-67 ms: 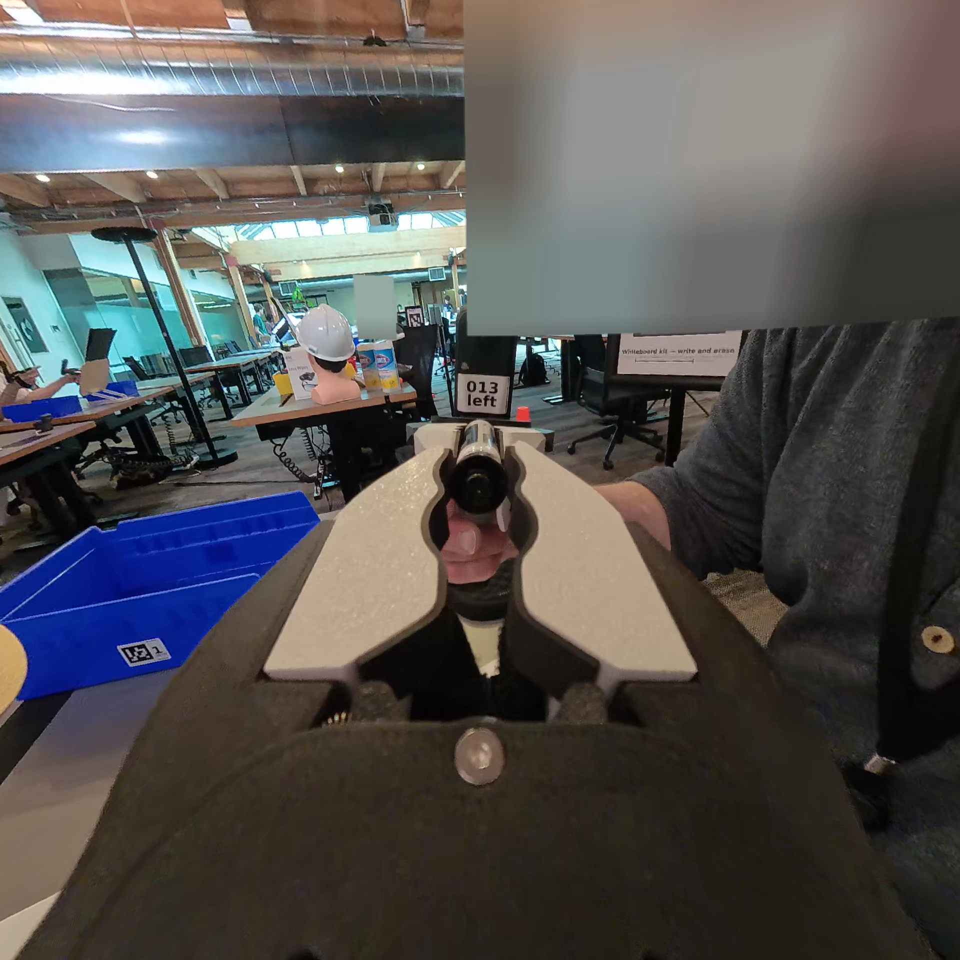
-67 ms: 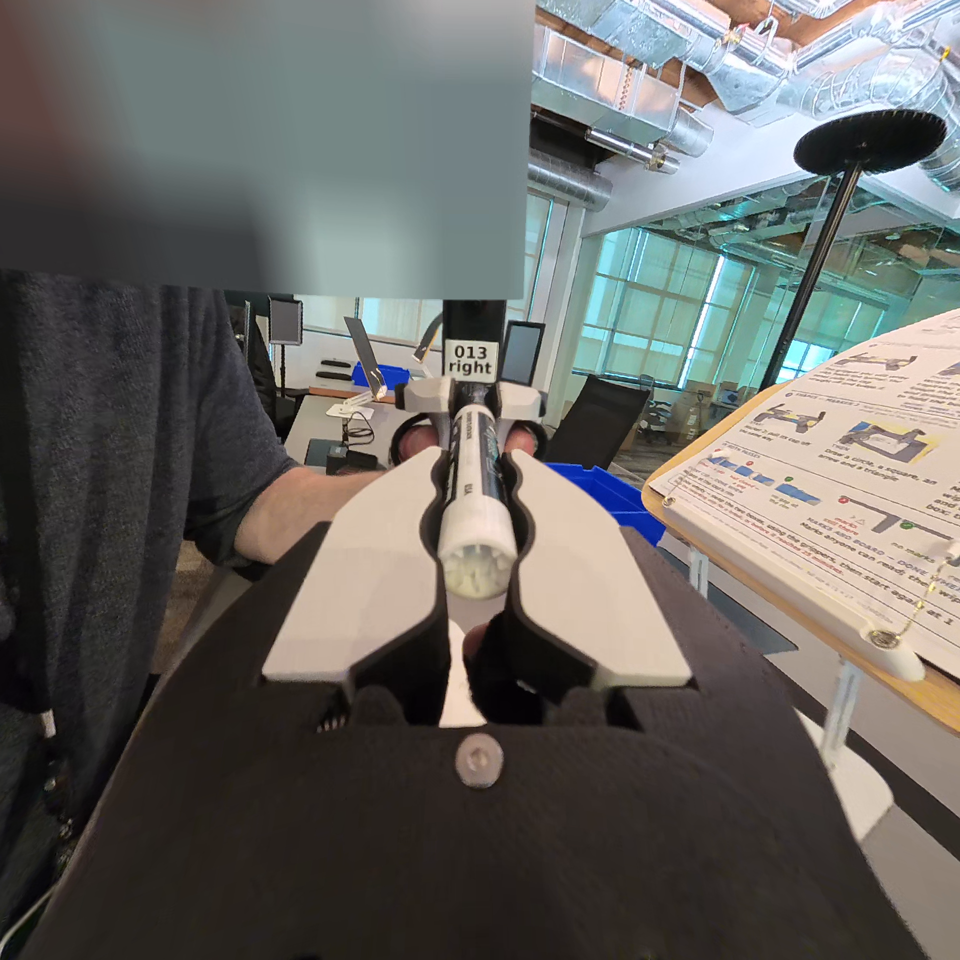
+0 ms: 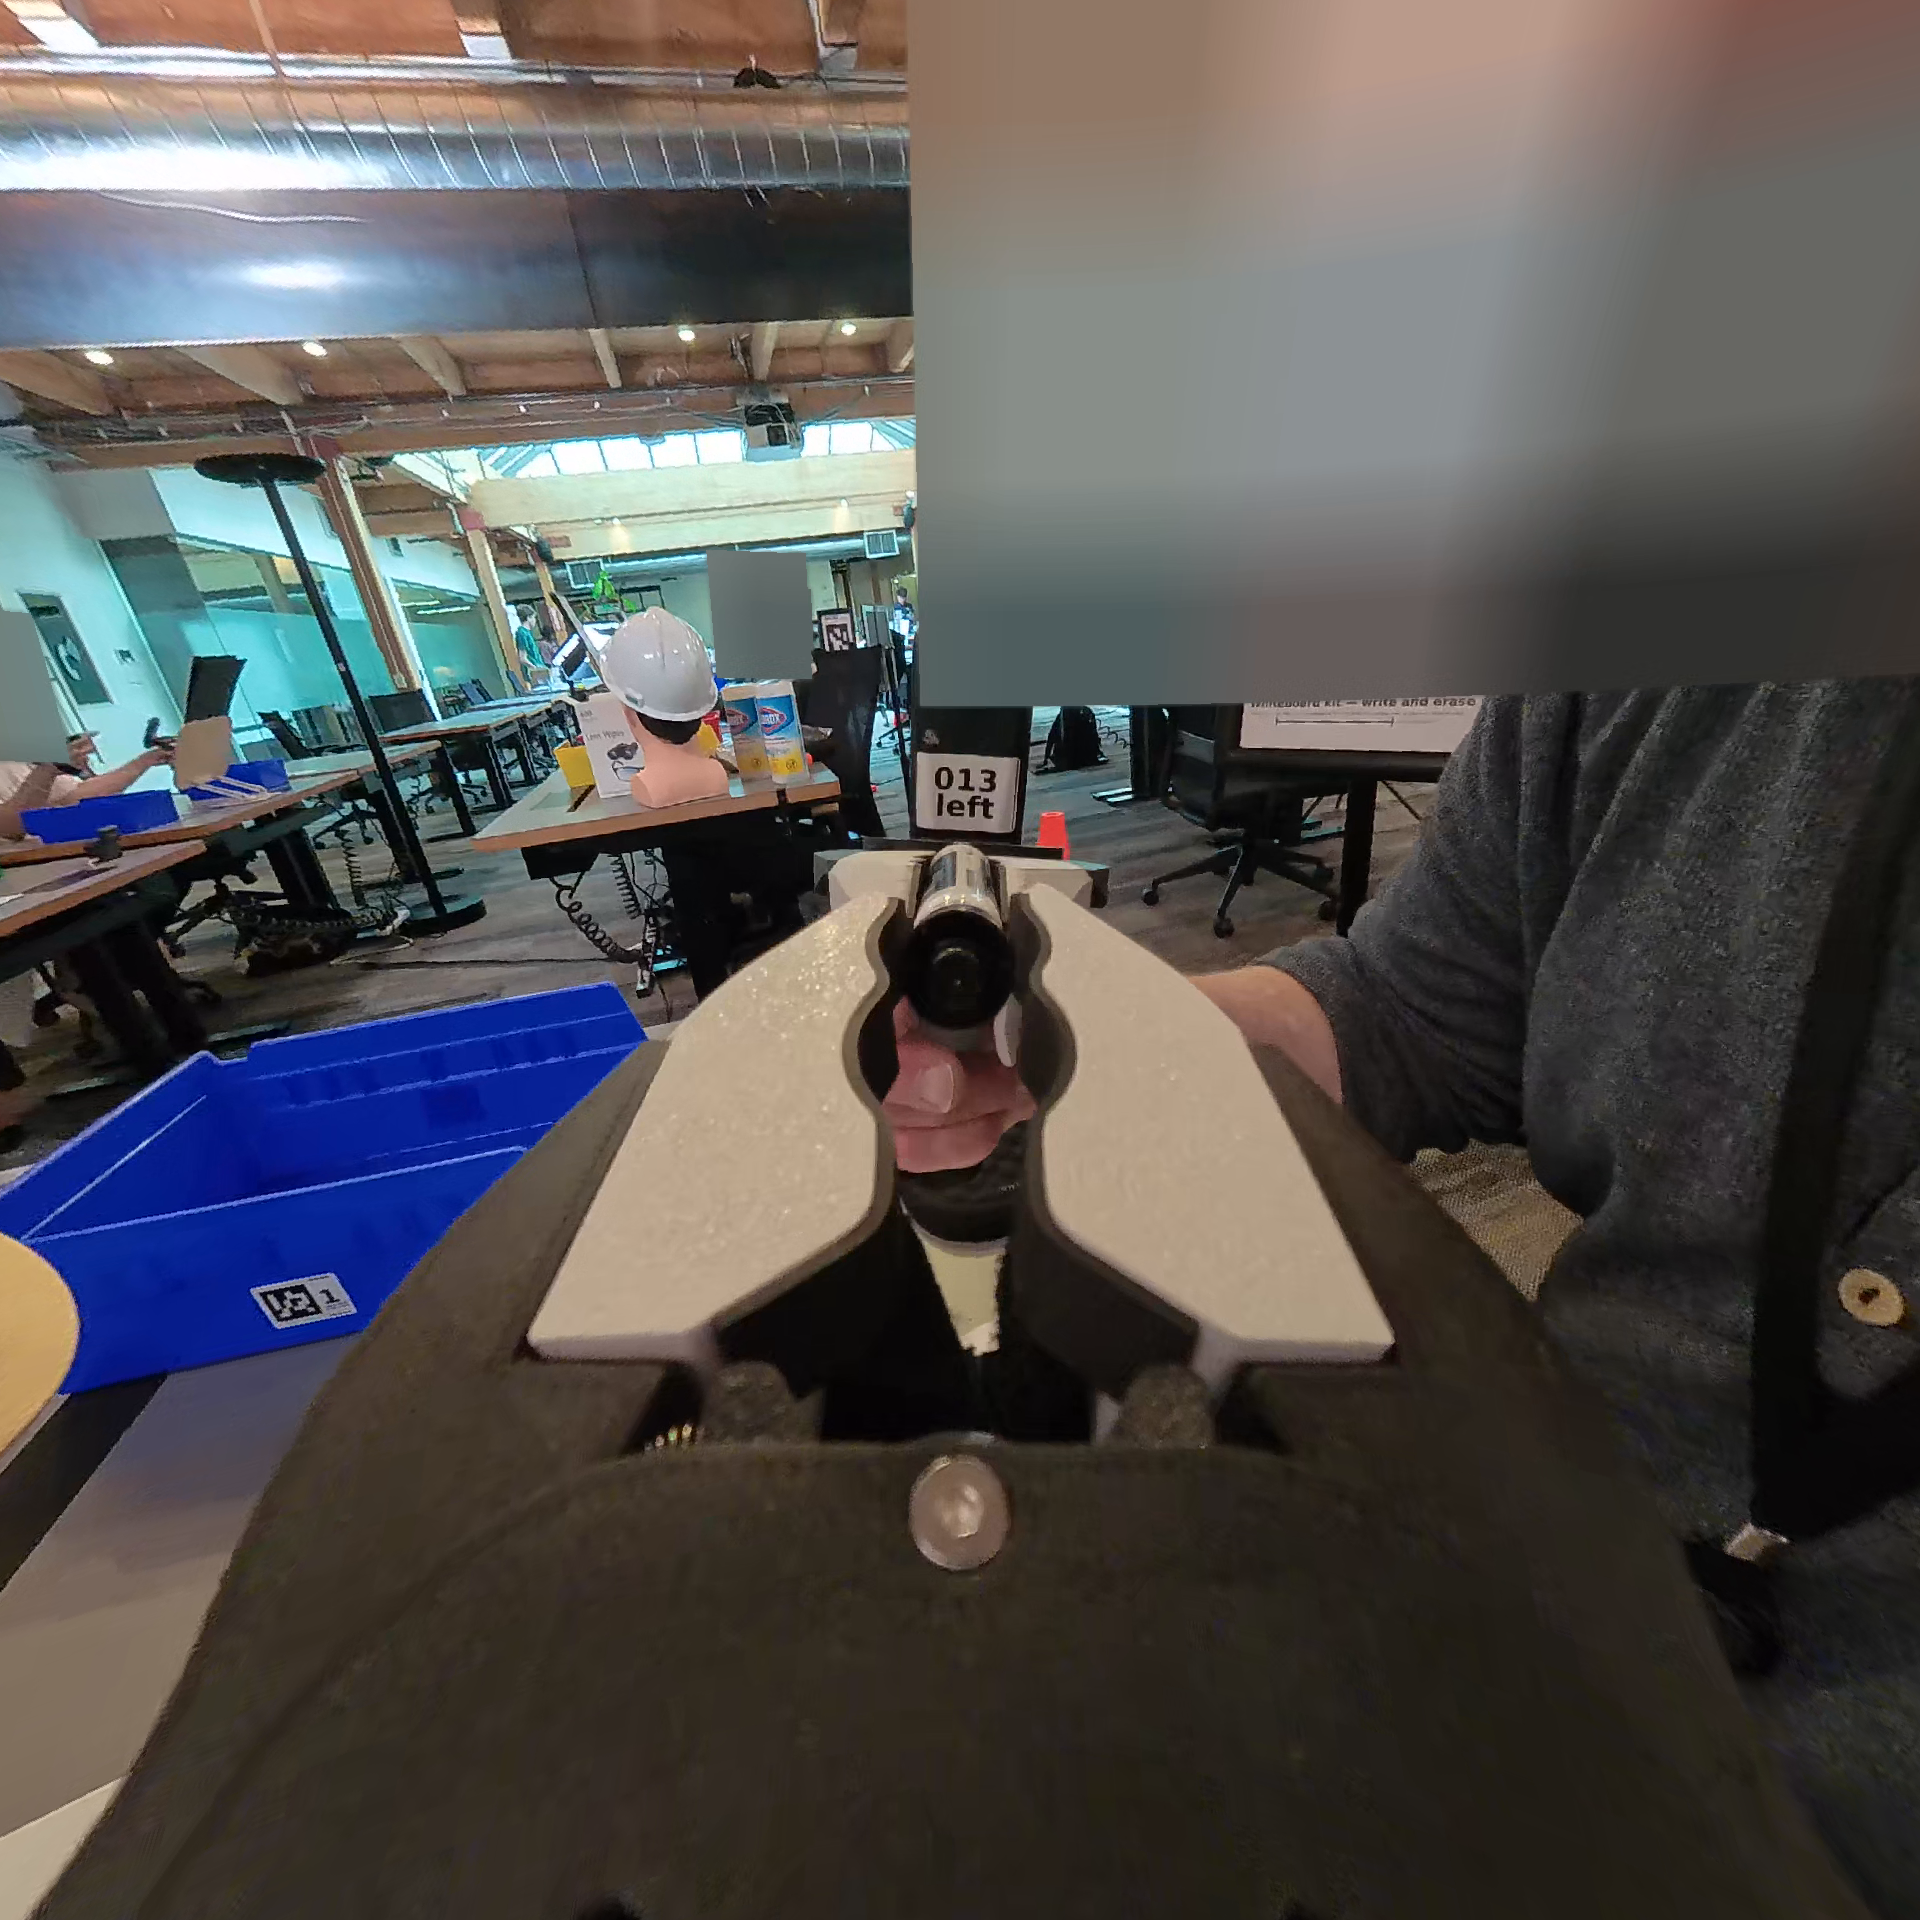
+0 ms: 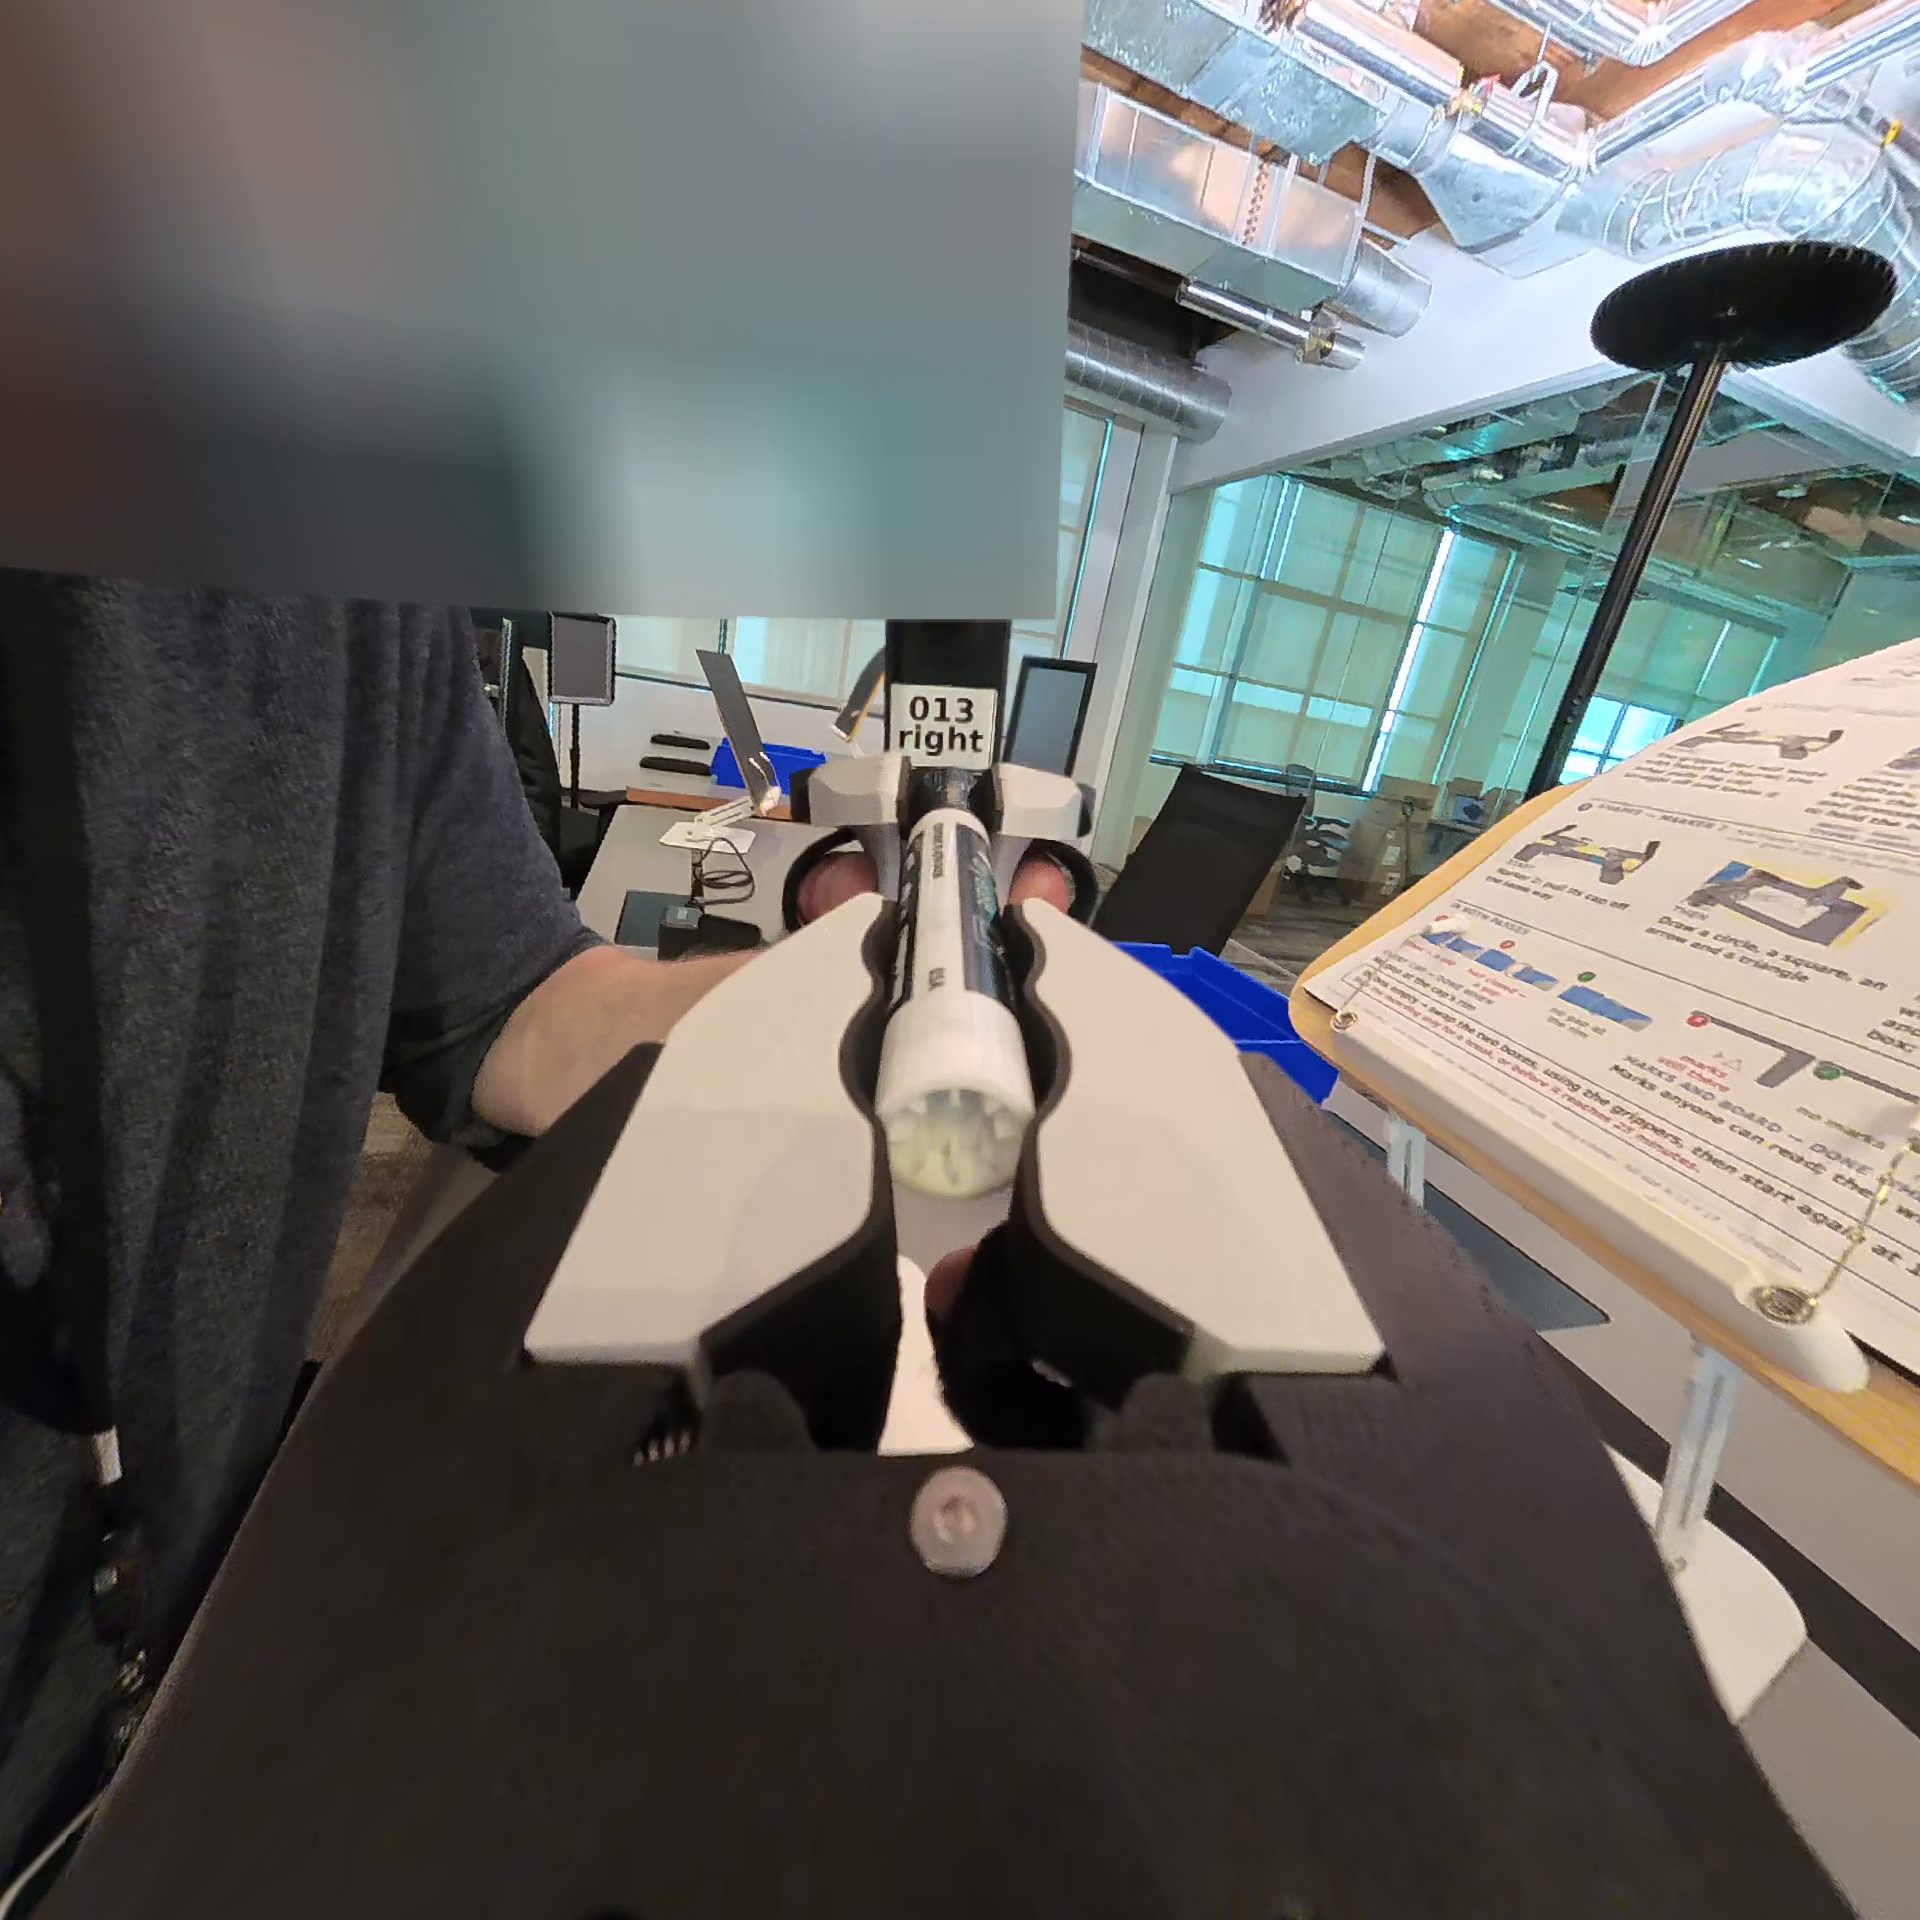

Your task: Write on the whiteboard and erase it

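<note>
Left tool (image 3: 958, 935) clamps marker (image 3: 956, 961) cap end, right tool (image 4: 951, 935) clamps barrel; both raised, blue bin (image 3: 312, 1164) below-left

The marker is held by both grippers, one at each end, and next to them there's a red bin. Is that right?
Not quite. The bin is blue, not red, as the left wrist view shows. The rest holds: the left gripper clamps the marker's black cap end, and the right gripper clamps the marker's white barrel.

blue bin (image 3: 260, 1174) and instruction board (image 4: 1662, 1039) flank the claws.
</note>
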### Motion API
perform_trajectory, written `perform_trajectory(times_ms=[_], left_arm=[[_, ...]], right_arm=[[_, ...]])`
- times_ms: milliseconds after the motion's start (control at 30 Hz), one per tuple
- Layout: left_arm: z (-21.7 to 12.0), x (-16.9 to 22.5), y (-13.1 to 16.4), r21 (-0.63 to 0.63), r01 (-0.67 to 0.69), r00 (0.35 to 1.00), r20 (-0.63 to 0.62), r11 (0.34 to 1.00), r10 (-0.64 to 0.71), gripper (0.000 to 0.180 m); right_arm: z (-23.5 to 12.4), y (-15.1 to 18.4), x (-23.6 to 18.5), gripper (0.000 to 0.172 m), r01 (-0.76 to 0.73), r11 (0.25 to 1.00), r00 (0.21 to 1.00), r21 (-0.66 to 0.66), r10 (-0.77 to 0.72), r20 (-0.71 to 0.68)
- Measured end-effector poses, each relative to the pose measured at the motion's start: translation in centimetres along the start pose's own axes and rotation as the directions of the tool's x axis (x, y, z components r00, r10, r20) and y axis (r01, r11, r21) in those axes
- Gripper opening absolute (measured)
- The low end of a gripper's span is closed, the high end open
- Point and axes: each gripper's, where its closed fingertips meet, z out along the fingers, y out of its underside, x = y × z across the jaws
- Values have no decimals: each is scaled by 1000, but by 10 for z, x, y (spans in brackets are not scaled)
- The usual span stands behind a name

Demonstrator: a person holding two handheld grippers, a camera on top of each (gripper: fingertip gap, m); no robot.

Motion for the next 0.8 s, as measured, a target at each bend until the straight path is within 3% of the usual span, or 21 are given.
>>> perform_trajectory(times_ms=[500,567,600,633,700,800], left_arm=[[-9,-15,-14,58,112,990,85,992,-116,19],[-51,-33,-56,266,140,976,123,954,-178,18],[-72,-49,-60,218,49,964,244,975,-103,18],[-79,-59,-49,126,-9,946,322,992,-32,18],[-60,-58,-25,60,30,962,270,998,-45,19],[-62,-66,-8,-34,65,967,247,997,-54,19]], right_arm=[[10,0,12,21,-96,993,995,74,96,4],[-16,-11,28,21,-179,966,983,186,183,-6],[-40,-14,41,20,-190,953,976,234,210,-61],[-46,-6,40,20,-173,968,978,183,191,-81],[-32,14,27,20,-84,996,991,4,84,-104],[-39,8,33,21,-45,997,982,-63,33,-186]])
